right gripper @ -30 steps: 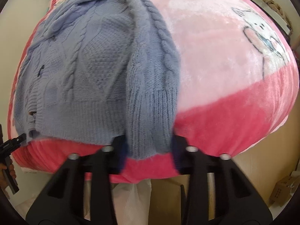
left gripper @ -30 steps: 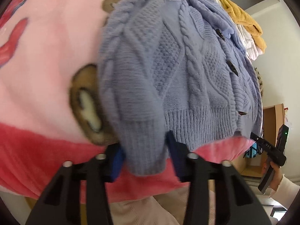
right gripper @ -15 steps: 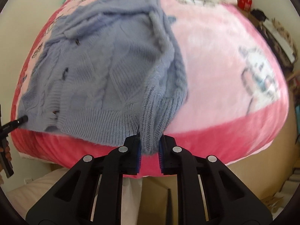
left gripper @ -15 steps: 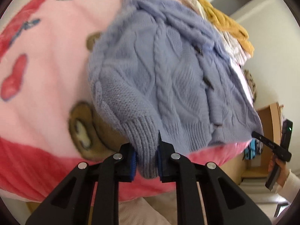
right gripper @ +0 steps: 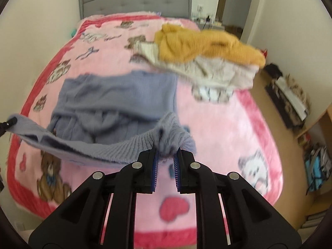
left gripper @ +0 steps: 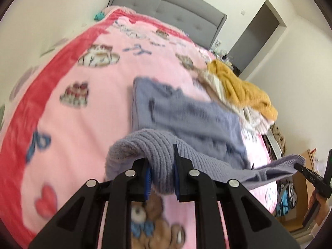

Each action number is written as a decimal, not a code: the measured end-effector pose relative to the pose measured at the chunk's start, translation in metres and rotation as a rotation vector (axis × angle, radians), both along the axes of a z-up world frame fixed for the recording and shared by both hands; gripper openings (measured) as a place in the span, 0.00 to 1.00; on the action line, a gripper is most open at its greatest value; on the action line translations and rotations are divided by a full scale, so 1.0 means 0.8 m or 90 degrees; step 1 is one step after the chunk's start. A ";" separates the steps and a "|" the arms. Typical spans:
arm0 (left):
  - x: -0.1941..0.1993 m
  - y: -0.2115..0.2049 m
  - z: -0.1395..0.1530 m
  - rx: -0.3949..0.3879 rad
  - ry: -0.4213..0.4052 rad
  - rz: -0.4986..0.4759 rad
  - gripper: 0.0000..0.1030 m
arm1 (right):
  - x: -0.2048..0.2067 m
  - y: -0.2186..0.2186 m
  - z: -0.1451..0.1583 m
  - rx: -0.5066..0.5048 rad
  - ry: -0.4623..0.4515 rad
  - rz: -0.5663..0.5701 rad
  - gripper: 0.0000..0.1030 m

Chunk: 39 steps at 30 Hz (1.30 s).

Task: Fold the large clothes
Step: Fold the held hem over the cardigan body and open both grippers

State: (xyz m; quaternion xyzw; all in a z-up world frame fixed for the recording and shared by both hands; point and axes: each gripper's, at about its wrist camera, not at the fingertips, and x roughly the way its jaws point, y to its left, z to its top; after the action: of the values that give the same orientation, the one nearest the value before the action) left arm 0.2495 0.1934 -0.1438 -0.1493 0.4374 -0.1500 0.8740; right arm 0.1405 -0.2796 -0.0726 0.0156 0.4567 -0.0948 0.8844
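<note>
A lavender cable-knit cardigan [left gripper: 193,116] [right gripper: 116,95] lies on the pink bed blanket, its ribbed lower hem lifted off the bed and stretched between both grippers. My left gripper [left gripper: 160,174] is shut on the hem's left corner with a sleeve cuff bunched in it. My right gripper [right gripper: 166,157] is shut on the hem's right corner. In the left wrist view the right gripper [left gripper: 300,167] pinches the far end of the hem. In the right wrist view only the tip of the left gripper [right gripper: 10,122] shows, at the left edge.
A heap of mustard [right gripper: 199,43] and cream clothes [right gripper: 217,72] lies at the bed's far right side. A grey headboard [right gripper: 134,0] stands at the back. The pink blanket [right gripper: 224,128] covers the bed. Wooden shelves and bags [right gripper: 317,166] stand on the floor to the right.
Both grippers closed on the cardigan's lower corners and rose with them, tilting up. The hem left the blanket and now hangs stretched between them.
</note>
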 end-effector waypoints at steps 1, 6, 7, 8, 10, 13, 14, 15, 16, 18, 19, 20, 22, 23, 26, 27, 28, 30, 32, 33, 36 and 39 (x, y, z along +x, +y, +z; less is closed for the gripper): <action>0.019 0.001 0.005 -0.008 -0.002 -0.003 0.16 | 0.013 0.002 0.006 -0.009 -0.007 -0.006 0.11; 0.088 -0.010 0.009 -0.003 -0.023 -0.010 0.16 | 0.091 -0.002 0.018 -0.044 -0.059 -0.025 0.08; 0.098 -0.013 0.009 -0.003 -0.025 -0.009 0.16 | 0.103 -0.004 0.017 -0.042 -0.064 -0.026 0.06; 0.110 -0.017 0.007 0.004 -0.031 -0.006 0.16 | 0.118 -0.007 0.014 -0.043 -0.069 -0.033 0.05; 0.128 -0.026 0.002 0.010 -0.038 0.000 0.16 | 0.146 -0.020 0.006 -0.023 -0.085 -0.043 0.05; 0.162 -0.041 -0.014 0.004 -0.035 0.027 0.16 | 0.195 -0.038 -0.015 0.002 -0.096 -0.050 0.05; 0.170 -0.044 -0.018 0.004 -0.032 0.033 0.16 | 0.208 -0.042 -0.023 0.013 -0.097 -0.046 0.05; 0.180 -0.048 -0.023 0.009 -0.033 0.040 0.16 | 0.225 -0.047 -0.032 0.024 -0.095 -0.039 0.05; 0.195 -0.054 -0.030 0.014 -0.032 0.046 0.16 | 0.242 -0.051 -0.040 0.024 -0.092 -0.035 0.05; 0.216 -0.057 -0.036 0.017 -0.035 0.058 0.16 | 0.272 -0.057 -0.054 0.017 -0.090 -0.024 0.05; 0.226 -0.059 -0.038 0.019 -0.038 0.065 0.16 | 0.285 -0.058 -0.059 0.019 -0.092 -0.017 0.05; 0.241 -0.061 -0.041 0.024 -0.042 0.074 0.16 | 0.301 -0.061 -0.064 0.017 -0.094 -0.010 0.05; 0.266 -0.065 -0.048 0.034 -0.046 0.084 0.16 | 0.331 -0.066 -0.075 0.003 -0.092 0.005 0.05; 0.276 -0.067 -0.051 0.042 -0.046 0.085 0.16 | 0.346 -0.068 -0.081 -0.002 -0.095 0.013 0.05; 0.306 -0.076 -0.068 0.076 -0.028 0.089 0.16 | 0.385 -0.071 -0.109 -0.011 -0.072 0.024 0.05; 0.316 -0.078 -0.075 0.079 -0.021 0.093 0.16 | 0.395 -0.073 -0.118 -0.006 -0.061 0.026 0.04; 0.322 -0.079 -0.080 0.083 -0.016 0.097 0.16 | 0.406 -0.075 -0.127 -0.014 -0.055 0.023 0.03; 0.333 -0.082 -0.088 0.091 -0.009 0.103 0.16 | 0.422 -0.080 -0.137 -0.029 -0.061 0.015 0.00; 0.347 -0.087 -0.100 0.104 0.006 0.102 0.16 | 0.439 -0.092 -0.144 0.008 -0.066 0.004 0.00; 0.353 -0.088 -0.106 0.112 0.014 0.104 0.16 | 0.449 -0.097 -0.149 0.017 -0.059 -0.002 0.00; 0.369 -0.095 -0.130 0.133 0.052 0.104 0.16 | 0.463 -0.097 -0.163 0.021 -0.034 0.017 0.00; 0.377 -0.098 -0.154 0.139 0.086 0.095 0.19 | 0.456 -0.085 -0.176 0.008 -0.014 0.068 0.11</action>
State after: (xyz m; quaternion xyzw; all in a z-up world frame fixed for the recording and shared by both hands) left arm 0.5510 0.1151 -0.2673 -0.0948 0.4964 -0.0257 0.8625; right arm 0.5050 -0.3477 -0.2138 -0.0023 0.4475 -0.0445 0.8932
